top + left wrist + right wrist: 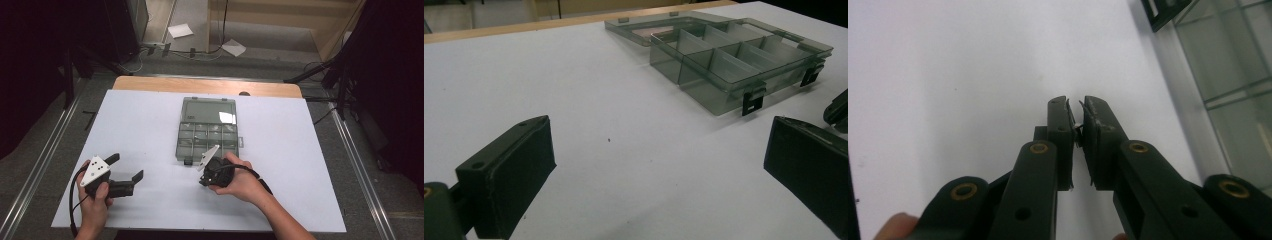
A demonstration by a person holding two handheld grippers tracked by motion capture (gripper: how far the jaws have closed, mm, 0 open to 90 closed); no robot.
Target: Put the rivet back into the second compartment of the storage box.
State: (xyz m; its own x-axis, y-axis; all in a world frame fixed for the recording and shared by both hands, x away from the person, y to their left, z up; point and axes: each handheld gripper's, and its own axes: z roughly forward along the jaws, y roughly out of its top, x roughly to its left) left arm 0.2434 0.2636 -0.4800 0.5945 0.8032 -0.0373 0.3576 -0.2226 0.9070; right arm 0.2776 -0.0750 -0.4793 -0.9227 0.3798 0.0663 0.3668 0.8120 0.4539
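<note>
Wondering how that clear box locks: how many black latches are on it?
2, both on the box front wall: the near latch toward its left end, the far latch toward its right end. More could be hidden.

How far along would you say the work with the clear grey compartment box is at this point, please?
Done: the clear grey plastic compartment box lies open on the white table, lid flat behind, its visible compartments looking empty. In hand: the right claw is shut near the box's front edge, a tiny pale speck between its pads; the left claw waits open. Left: whatever filling or closing follows.
</note>
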